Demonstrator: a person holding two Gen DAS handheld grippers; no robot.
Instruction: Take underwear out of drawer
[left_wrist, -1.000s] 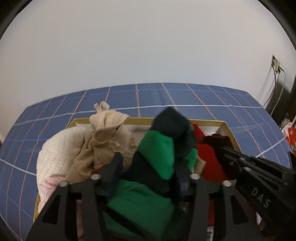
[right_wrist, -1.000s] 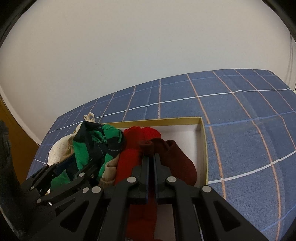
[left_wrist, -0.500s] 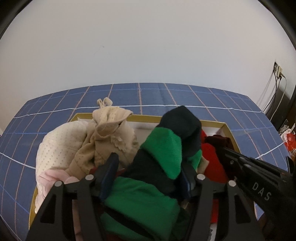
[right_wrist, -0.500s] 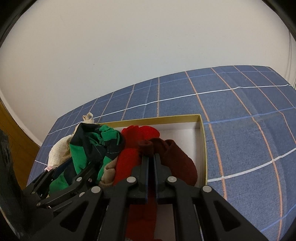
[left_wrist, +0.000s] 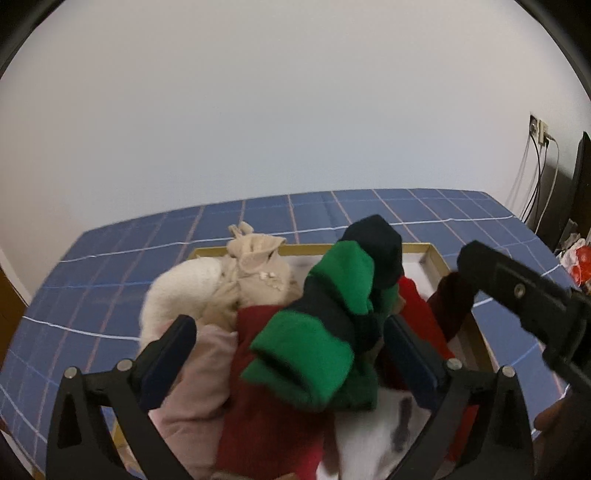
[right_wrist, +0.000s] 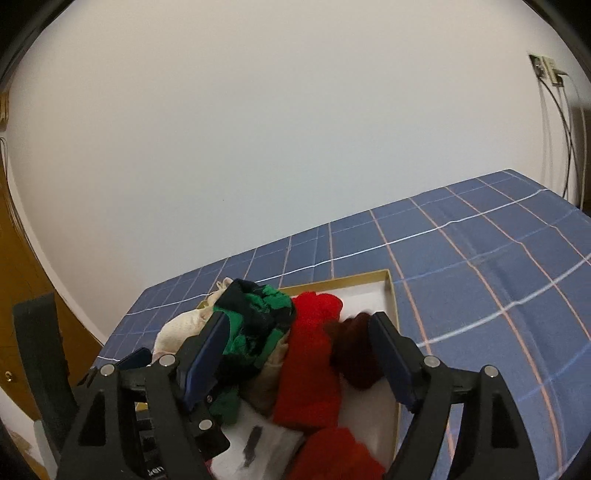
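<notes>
**Both grippers opening over the drawer, nothing clamped**

Landmark: the drawer (left_wrist: 435, 254), a gold-rimmed white box on the blue checked cover (left_wrist: 110, 280).

Left gripper (left_wrist: 286, 345): jaws opening, wide apart. The green-and-navy striped underwear (left_wrist: 332, 314) stands between them, in the drawer's middle, piled above the rim; pads not pressing on it.

Right gripper (right_wrist: 297, 343): jaws opening, apart. The red underwear (right_wrist: 310, 354) and the dark maroon piece (right_wrist: 352, 350) lie between them, toward the drawer's right side, not clamped.

Left wrist view only:
- beige lacy piece (left_wrist: 258, 273) at the drawer's far left corner, with a white dotted piece (left_wrist: 177, 291) just beside it, bulging over the left rim
- pale pink piece (left_wrist: 199, 384) at the near left
- right gripper body coming in over the drawer's right rim
- blurred red-and-white clutter (left_wrist: 576, 258) well right of the drawer

Right wrist view only:
- bare white drawer floor along the right wall and far right corner
- another red garment (right_wrist: 343, 458) at the near end
- white fabric with a dark mark (right_wrist: 255, 450) near the front
- wooden panel (right_wrist: 22, 280) well left of the drawer
- wall socket with cables (right_wrist: 546, 70) up on the wall, far right
</notes>
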